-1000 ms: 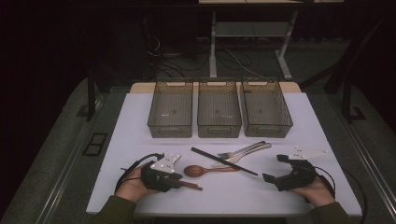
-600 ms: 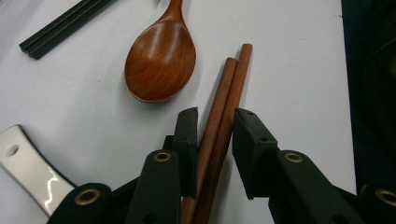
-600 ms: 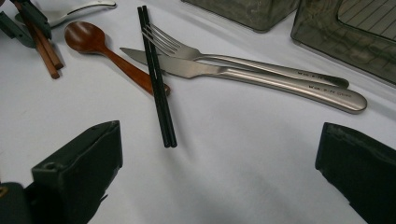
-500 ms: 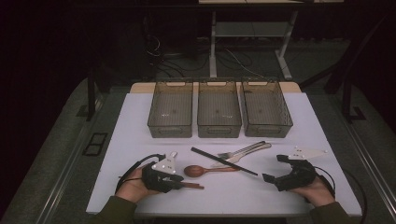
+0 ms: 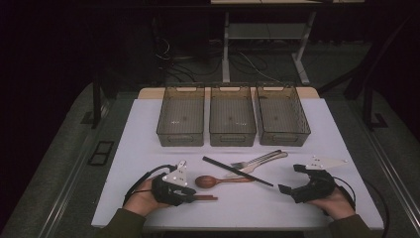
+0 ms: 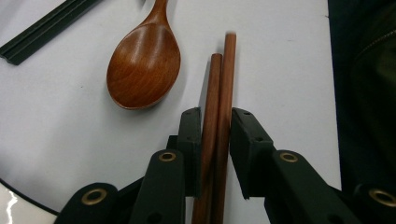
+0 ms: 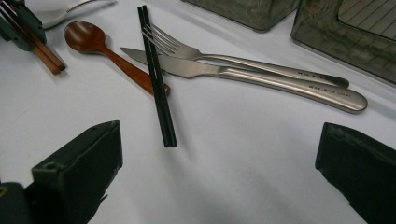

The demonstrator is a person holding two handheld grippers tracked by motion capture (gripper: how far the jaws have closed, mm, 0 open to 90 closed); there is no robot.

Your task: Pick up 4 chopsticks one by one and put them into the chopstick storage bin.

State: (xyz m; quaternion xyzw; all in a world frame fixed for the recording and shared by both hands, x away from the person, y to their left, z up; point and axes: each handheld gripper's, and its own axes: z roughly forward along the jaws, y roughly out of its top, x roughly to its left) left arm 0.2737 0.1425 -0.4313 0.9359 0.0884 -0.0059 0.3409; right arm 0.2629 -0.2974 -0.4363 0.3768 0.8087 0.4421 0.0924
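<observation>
Little has shifted: both hands sit where they were, but the left tool's (image 6: 215, 140) jaws have just been closing around the brown chopsticks (image 6: 219, 93) lying on the counter (image 5: 148, 148). They now pinch the pair, tips poking ahead, spoon (image 6: 142, 65) just left. Grasping is the step in hand; next comes a lift toward the bins (image 5: 233, 116) beyond. The right tool (image 7: 219, 186) gapes wide, idle, black chopsticks (image 7: 156, 79) ahead.

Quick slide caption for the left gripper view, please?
Left gripper jaws closing around a pair of brown wooden chopsticks on the white table, wooden spoon alongside.
</observation>
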